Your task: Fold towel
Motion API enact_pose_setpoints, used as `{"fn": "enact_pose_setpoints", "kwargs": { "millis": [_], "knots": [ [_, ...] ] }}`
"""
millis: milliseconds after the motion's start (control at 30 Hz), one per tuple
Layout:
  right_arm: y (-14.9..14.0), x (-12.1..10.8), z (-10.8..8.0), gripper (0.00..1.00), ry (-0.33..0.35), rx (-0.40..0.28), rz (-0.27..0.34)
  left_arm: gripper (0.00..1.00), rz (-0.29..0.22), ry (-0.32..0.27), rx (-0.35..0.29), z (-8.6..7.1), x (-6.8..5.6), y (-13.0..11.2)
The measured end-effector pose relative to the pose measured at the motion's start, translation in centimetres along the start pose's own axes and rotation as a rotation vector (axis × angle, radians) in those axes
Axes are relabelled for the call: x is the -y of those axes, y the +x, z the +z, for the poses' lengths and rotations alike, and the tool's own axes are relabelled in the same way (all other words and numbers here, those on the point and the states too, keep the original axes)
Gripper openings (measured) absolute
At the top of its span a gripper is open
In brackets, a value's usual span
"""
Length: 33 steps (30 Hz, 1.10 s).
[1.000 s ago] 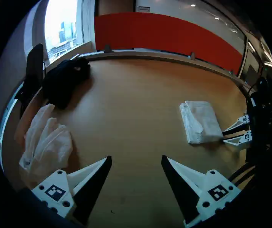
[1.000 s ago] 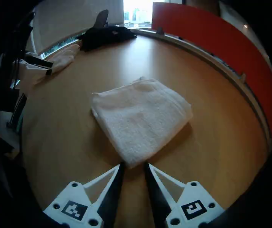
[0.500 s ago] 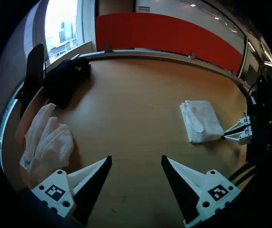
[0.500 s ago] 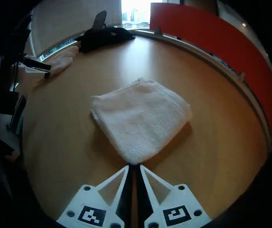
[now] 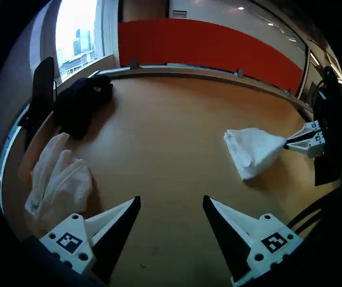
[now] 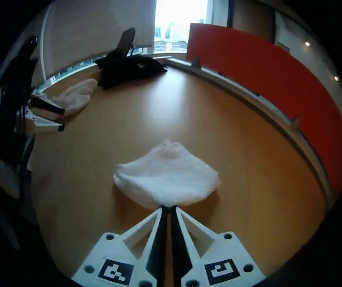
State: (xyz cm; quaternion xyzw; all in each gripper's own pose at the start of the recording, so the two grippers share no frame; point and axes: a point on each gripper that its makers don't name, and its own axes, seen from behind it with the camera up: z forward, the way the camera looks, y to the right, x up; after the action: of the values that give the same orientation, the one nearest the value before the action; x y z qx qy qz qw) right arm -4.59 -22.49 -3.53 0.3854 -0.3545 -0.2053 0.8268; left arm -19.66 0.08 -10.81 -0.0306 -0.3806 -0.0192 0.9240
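Pinching a corner of the towel right at the tips of the closed right gripper, with the left gripper gaping wide and empty, risking the tiny pinch slipping and the folds flopping open.

The white folded terry-cloth towel lay on the light wooden table. Its near corner was raised off the surface, pinched in the right gripper. Its far folds rested bunched on the wood.

White left hand-held gripper and right hand-held gripper, black-lined fingers, square black-and-white markers, round screw holes.
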Motion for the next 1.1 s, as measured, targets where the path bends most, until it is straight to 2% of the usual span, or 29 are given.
{"fn": "enact_pose_setpoints", "kwargs": {
  "millis": [200, 300, 500, 800, 1100],
  "knots": [
    [5.3, -1.2, -1.6, 0.04, -0.018, -0.073, -0.043, 0.97, 0.001, -0.023, -0.023, -0.3, -0.7, 1.0],
    [7.7, -1.6, -2.6, 0.04, -0.022, -0.107, -0.061, 0.97, 0.003, -0.015, -0.032, -0.3, -0.7, 1.5],
    [10.2, -2.7, -4.5, 0.04, -0.04, -0.145, -0.079, 0.97, 0.007, -0.025, -0.047, -0.6, -1.0, 2.4],
    [9.3, -5.5, -7.5, 0.04, -0.075, -0.129, -0.084, 0.97, 0.02, -0.042, -0.059, -0.5, -1.9, 3.5],
    [6.7, -9.8, -10.6, 0.04, -0.12, -0.1, -0.064, 0.97, 0.041, -0.052, -0.055, -0.2, -2.8, 4.0]
  ]
}}
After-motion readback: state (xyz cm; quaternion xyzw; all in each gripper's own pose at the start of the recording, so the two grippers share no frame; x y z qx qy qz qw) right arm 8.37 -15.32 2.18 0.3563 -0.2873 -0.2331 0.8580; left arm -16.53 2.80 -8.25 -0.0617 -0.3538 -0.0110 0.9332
